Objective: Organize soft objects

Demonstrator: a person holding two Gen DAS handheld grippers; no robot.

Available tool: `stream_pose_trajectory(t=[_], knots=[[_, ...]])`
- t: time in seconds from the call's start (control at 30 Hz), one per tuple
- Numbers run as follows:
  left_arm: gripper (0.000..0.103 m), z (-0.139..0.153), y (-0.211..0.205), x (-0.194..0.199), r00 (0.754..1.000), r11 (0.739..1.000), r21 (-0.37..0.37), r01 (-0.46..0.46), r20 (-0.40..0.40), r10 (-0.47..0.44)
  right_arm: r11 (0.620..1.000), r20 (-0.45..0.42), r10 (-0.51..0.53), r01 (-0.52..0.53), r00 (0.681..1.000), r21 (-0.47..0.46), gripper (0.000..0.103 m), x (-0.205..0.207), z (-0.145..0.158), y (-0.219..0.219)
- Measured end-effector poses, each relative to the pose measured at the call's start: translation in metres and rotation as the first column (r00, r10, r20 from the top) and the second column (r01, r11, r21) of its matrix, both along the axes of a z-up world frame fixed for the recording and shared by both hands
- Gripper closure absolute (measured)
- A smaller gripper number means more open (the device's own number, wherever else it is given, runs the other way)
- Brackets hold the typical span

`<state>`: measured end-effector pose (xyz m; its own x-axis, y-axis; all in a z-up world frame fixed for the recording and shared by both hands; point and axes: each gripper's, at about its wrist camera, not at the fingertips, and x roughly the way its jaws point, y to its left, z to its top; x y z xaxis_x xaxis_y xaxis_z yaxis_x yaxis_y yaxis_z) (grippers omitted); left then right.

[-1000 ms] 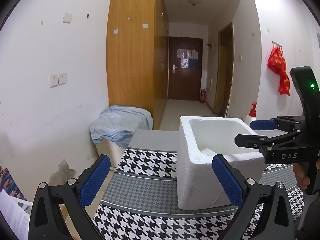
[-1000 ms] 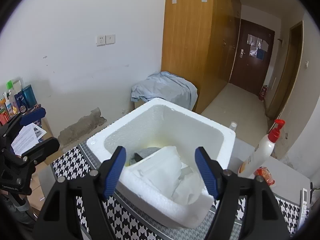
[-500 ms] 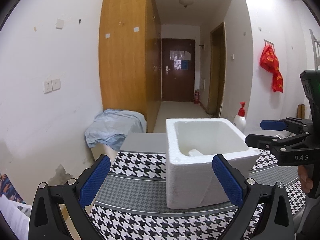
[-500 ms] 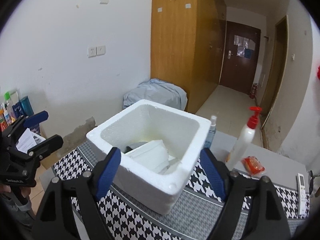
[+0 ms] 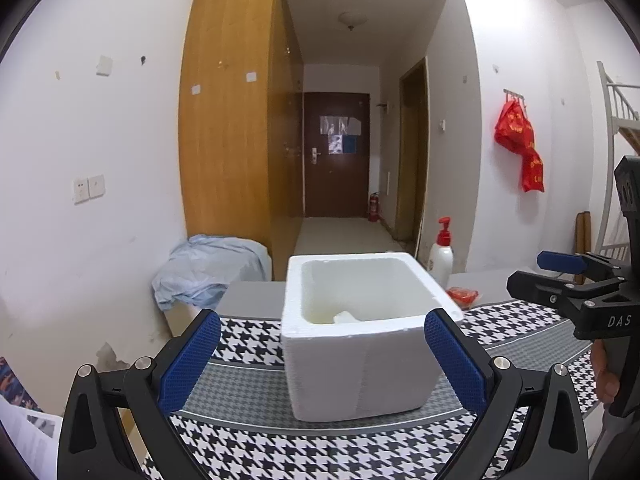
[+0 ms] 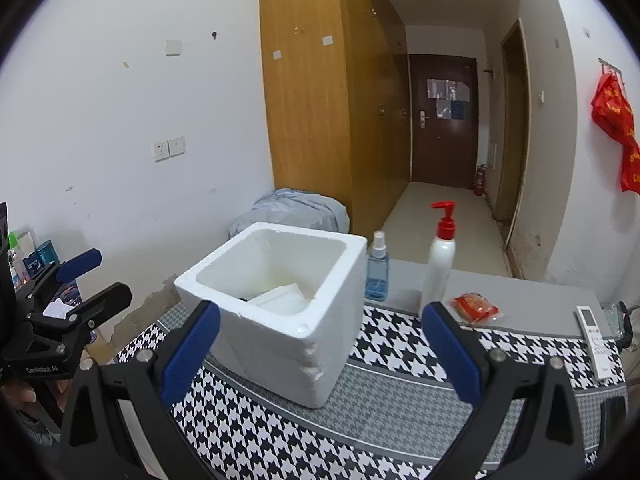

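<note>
My left gripper (image 5: 320,356): jaws spread, empty; before box
My right gripper (image 6: 320,352): jaws just widened, empty
White square foam box (image 6: 280,320): on houndstooth cloth (image 6: 392,344)
White folded soft item (image 6: 280,298): inside box

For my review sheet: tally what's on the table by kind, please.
Foam box: 1
Bottles: 2, pump bottle and blue spray bottle
Red packet: 1
Remote control: 1
White soft items in the box: count unclear
Total: 5 countable
</note>
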<state>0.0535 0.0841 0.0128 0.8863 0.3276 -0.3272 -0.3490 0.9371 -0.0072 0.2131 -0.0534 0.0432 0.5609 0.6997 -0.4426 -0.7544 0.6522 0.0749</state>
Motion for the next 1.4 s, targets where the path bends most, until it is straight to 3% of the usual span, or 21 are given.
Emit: stream_pose_trajectory(t=[0.23, 0.93, 1.4], knots=[[0.001, 0.001, -0.015, -0.003, 0.999, 1.0, 0.012, -0.028, 0.035, 0.028, 0.999, 0.024, -0.034, 0.034, 0.999, 0.013, 0.001, -0.009, -0.001, -0.022], [0.001, -0.004, -0.061, -0.027, 0.992, 0.998, 0.033, 0.052, 0.114, -0.056, 0.992, 0.089, -0.098, 0.089, 0.991, 0.092, 0.001, -0.046, -0.014, -0.07], [0.001, -0.014, -0.081, -0.06, 0.987, 0.998, 0.05, 0.043, 0.155, -0.05, 0.987, 0.138, -0.127, 0.111, 0.982, 0.119, 0.001, -0.092, -0.032, -0.085]])
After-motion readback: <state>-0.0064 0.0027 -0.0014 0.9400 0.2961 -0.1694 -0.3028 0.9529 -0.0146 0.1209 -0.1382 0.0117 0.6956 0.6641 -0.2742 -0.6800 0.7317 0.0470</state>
